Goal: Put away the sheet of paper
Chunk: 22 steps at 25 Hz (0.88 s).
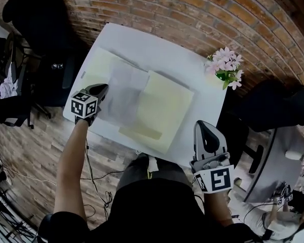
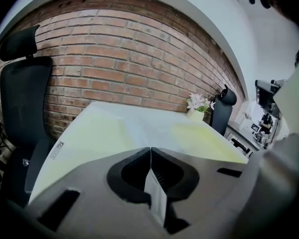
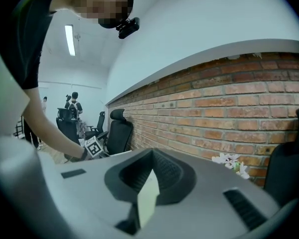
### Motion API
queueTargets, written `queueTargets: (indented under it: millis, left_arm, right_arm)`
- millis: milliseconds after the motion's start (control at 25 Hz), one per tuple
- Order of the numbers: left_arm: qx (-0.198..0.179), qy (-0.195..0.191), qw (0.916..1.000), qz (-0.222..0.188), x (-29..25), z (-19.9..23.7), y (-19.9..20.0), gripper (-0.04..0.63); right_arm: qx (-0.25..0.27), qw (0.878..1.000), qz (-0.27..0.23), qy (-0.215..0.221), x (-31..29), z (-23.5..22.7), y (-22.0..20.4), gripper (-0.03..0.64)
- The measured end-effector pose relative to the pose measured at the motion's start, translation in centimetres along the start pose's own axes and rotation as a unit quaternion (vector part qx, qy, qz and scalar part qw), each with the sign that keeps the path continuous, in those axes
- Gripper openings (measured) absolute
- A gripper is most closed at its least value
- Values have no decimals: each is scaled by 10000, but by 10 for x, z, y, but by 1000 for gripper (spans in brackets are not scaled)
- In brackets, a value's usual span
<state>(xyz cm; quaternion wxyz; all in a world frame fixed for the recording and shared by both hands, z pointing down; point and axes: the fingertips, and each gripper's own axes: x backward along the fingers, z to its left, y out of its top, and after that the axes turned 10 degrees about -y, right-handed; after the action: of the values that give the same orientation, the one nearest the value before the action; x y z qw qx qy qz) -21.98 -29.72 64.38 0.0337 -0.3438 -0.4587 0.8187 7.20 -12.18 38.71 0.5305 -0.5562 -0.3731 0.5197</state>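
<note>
Over the worktop (image 1: 157,49), head view: the sheet of paper (image 1: 124,92), pale grey, lies flat across an open yellow folder (image 1: 167,105) and hides the folder's middle. My left claw (image 1: 102,89) sits at the sheet's left edge, but its body covers the contact point. I cannot tell from this view whether it touches the sheet. My right claw (image 1: 201,125) hangs off the worktop's near right corner, well apart from the sheet. Pink flowers (image 1: 224,65) stand at the far right corner. A black office chair (image 1: 40,24) at left is partly cut off.

Left gripper view: the left claw (image 2: 150,151) has its jaws together at the tips. A pale strip (image 2: 155,195) shows in the seam below them, and I cannot identify it. The sheet (image 2: 142,126) lies just ahead, with the folder (image 2: 87,133) to either side of it. No sheet edge can be made out in the grip.

Right gripper view: the right claw (image 3: 152,153) also has its tips together, with a similar yellowish strip in the seam. Its body blocks nearly all of the worktop, so the sheet is out of sight. Beyond it I see only a forearm (image 3: 50,133), the flowers (image 3: 231,162) and the brick wall (image 3: 229,113).
</note>
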Motion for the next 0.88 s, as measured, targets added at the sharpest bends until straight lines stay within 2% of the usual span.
queueTargets:
  millis: [320,680,880]
  left_arm:
    - [244,-154,9996,-44,-22,-18,-6,31]
    - [47,-306,9993,228,-49,-61,-16,31]
    - [215,-300,9992,162,-63,-75,-17,31]
  right_arm:
    - [28,10000,-11,12,-2,4,0,14]
    - [13,10000,-45,7,3,5,3,14]
    - [-5,9999,-101,-18,9,3,5,14]
